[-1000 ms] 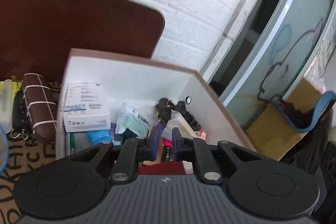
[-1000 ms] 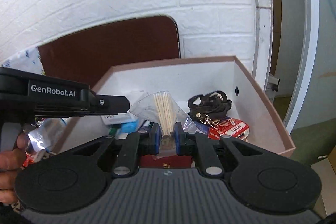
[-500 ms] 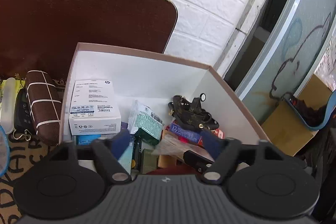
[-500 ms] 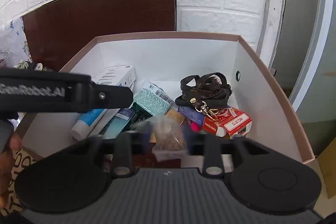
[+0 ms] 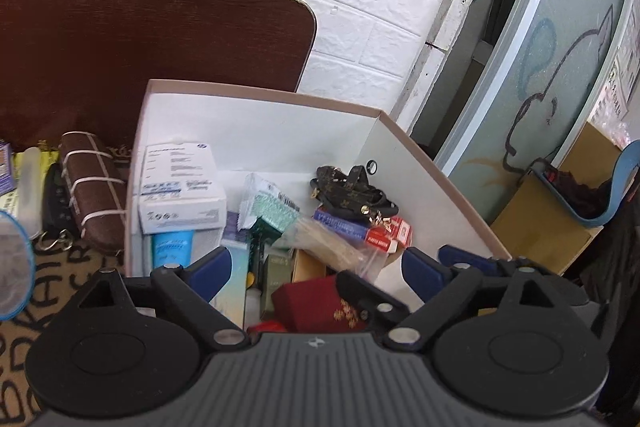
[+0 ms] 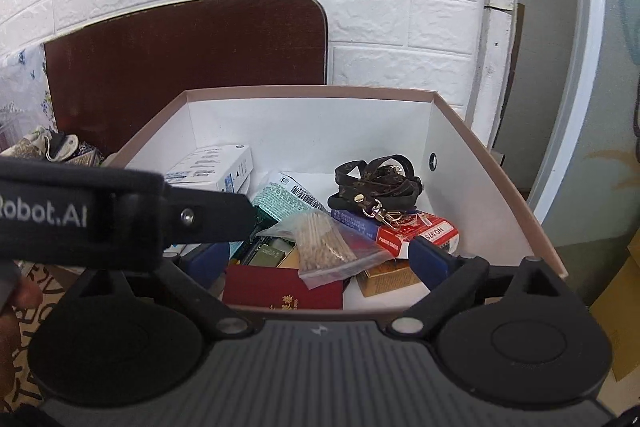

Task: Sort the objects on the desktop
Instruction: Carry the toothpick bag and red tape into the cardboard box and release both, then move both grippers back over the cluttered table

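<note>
White brick wall (image 6: 360, 7), dark brown board (image 6: 180, 67)

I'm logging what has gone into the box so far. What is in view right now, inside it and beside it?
box: 1, white inside with brown rim, on the table by the wall
white carton: 1, white, back left of the box
bag of wooden sticks: 1, clear, lying on the pile at the front
strap: 1, dark brown with gold clasp, back right, on the card packs
card pack: 1, red, right side
red booklet: 1, dark red, front edge
tube: 1, light blue, under the carton
brown pouch: 1, brown with white bands, outside the box on the left
left gripper: 1, black with blue fingers, open over the box
right gripper: 1, same, open, empty
</note>
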Available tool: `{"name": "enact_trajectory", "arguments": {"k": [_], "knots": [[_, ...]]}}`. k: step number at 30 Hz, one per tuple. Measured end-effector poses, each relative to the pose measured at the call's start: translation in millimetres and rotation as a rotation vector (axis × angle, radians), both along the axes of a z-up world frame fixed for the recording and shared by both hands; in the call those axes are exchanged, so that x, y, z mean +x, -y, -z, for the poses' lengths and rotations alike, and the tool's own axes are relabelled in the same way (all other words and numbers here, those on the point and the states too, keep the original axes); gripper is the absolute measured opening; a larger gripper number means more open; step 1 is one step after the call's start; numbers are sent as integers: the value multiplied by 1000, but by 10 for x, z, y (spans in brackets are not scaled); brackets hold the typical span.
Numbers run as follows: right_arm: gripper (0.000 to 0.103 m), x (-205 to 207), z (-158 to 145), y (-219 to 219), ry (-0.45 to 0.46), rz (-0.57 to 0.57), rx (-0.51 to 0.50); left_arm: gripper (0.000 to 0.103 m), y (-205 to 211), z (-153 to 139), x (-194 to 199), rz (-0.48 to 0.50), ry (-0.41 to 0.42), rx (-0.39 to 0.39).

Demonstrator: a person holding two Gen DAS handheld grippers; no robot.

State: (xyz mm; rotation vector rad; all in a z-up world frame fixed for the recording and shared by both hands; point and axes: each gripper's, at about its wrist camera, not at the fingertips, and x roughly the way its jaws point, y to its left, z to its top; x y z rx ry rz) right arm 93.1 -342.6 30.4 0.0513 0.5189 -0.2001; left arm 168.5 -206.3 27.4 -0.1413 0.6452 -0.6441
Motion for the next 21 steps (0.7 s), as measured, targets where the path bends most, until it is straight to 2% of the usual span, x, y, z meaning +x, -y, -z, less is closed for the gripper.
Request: {"name": "enact_trajectory", "arguments": {"k": [11,16,21], "knots": [[97,-458,-160,-298,81,10,-35,97,-208,-63,-452,-9,43,-26],[97,-703,-185,-523,108,-32,-18,97,-467,-42,-759,-23,84,-44],[97,-853,-80,-894,106,-110,-7,97,-829,95,-1000,-84,69,-55]]}}
